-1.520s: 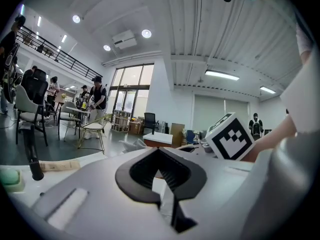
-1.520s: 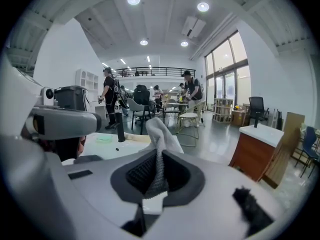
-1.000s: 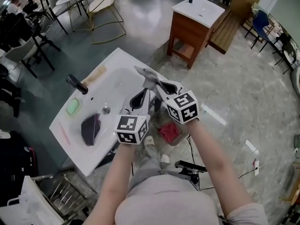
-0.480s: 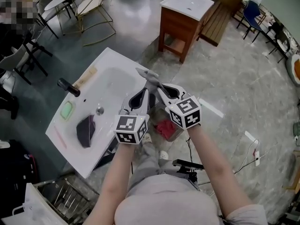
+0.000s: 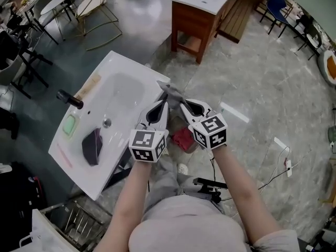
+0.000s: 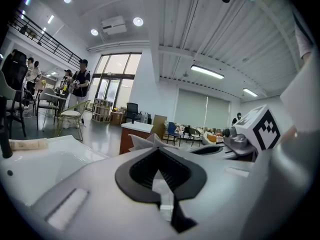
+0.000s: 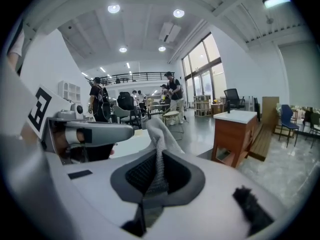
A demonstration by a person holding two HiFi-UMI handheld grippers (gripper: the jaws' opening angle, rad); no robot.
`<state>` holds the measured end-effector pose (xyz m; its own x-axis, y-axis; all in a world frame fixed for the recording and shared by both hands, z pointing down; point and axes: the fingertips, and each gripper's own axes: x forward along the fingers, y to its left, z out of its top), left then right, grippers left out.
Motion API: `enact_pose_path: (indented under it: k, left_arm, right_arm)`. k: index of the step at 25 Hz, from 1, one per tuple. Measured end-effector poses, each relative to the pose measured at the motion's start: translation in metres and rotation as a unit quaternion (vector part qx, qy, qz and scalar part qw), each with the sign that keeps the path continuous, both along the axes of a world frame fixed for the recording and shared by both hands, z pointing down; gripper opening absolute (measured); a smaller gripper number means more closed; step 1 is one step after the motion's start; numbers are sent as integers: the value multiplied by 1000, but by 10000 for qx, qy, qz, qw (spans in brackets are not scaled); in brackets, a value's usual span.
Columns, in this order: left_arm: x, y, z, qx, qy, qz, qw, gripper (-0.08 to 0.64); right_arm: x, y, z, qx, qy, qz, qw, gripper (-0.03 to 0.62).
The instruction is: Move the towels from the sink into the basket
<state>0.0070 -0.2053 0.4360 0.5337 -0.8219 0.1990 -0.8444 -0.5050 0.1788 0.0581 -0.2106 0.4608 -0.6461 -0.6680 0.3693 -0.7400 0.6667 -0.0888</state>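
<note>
The grey towel (image 5: pixel 169 90) is held in the air over the sink's (image 5: pixel 123 62) corner, above the basket (image 5: pixel 185 150), pinched at its top by both claws. The right claw (image 5: pixel 181 103) is clamped on a fold, the weave showing between its pads, and the left claw (image 5: pixel 163 105) is closed on a thin edge beside it. That left hold looks slight, so the likeliest trouble is the edge slipping out. The cloth would then swing from one claw and drape over the basket's rim or drop to the floor. The basket sits low beside the sink with a red towel (image 5: pixel 184 138) already in it, and a release too early or off-centre would miss it. A dark towel (image 5: pixel 92 146) lies in the basin, so I judge the task part done. The grey towel is soft and ribbed or waffle-knit, crumpled to a peak. The sink is hard, glossy white. The basket seems pale and see-through, its material unclear.
</note>
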Motion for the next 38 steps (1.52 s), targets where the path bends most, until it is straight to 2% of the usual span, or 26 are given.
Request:
enact_pose_path:
  k: [17, 30, 38]
  left_arm:
    - [27, 20, 73, -632, -113, 292, 9975, 5]
    - [50, 28, 131, -1134, -243, 614, 9914, 5]
    - [61, 37, 159, -1382, -255, 757, 9872, 5]
  right_arm:
    - [29, 36, 84, -875, 287, 133, 9957, 39]
    - [48, 48, 165, -1630, 489, 368, 9847, 40]
    - [68, 51, 210, -2001, 511, 718, 9758, 39]
